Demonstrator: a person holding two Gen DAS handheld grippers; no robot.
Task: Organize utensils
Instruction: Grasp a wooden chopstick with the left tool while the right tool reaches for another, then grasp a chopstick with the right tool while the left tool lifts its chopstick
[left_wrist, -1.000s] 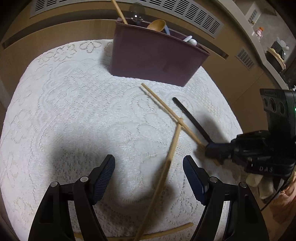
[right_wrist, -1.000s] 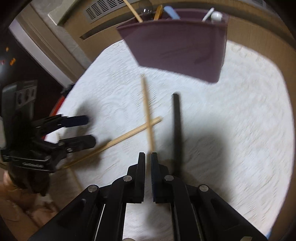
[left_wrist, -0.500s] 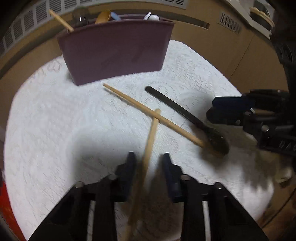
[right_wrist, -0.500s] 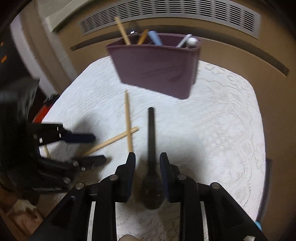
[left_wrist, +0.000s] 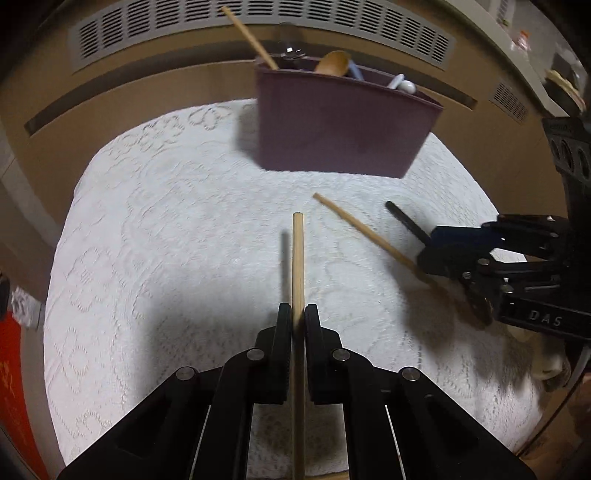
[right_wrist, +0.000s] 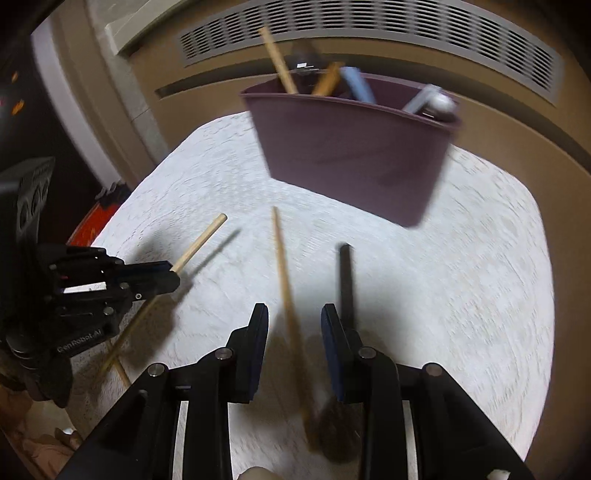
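We hold a wooden stick (left_wrist: 297, 258) clamped between the two fingers of our left gripper (left_wrist: 297, 314); its free end points toward the far edge of the table, lifted off the white lace tablecloth (left_wrist: 166, 240), where it throws a thin shadow just to its left. In the right wrist view the same stick (right_wrist: 201, 238) juts from the left gripper (right_wrist: 168, 277) at the left side of the table. Our right gripper (right_wrist: 294, 323) is spread wide, holding nothing, and hangs low over the near part of the table. Between its fingers runs a second wooden stick (right_wrist: 282, 266), which lies on the cloth and reaches toward the holder; whether the fingers touch it we cannot tell. Just to the right of that stick lies a black spoon (right_wrist: 345, 280), its handle passing close by the right finger and its dark bowl at the near end beneath the gripper. From the left wrist view, the second stick (left_wrist: 364, 234) and the black spoon (left_wrist: 406, 223) slant side by side toward the right gripper (left_wrist: 436, 245) at the right edge. The purple utensil holder (left_wrist: 340, 129) stands by the far edge of the table, already holding a wooden spoon (left_wrist: 332, 62), another wooden handle, and a few pale utensils. Behind it runs a beige panel with a grey vent grille (left_wrist: 258, 33).
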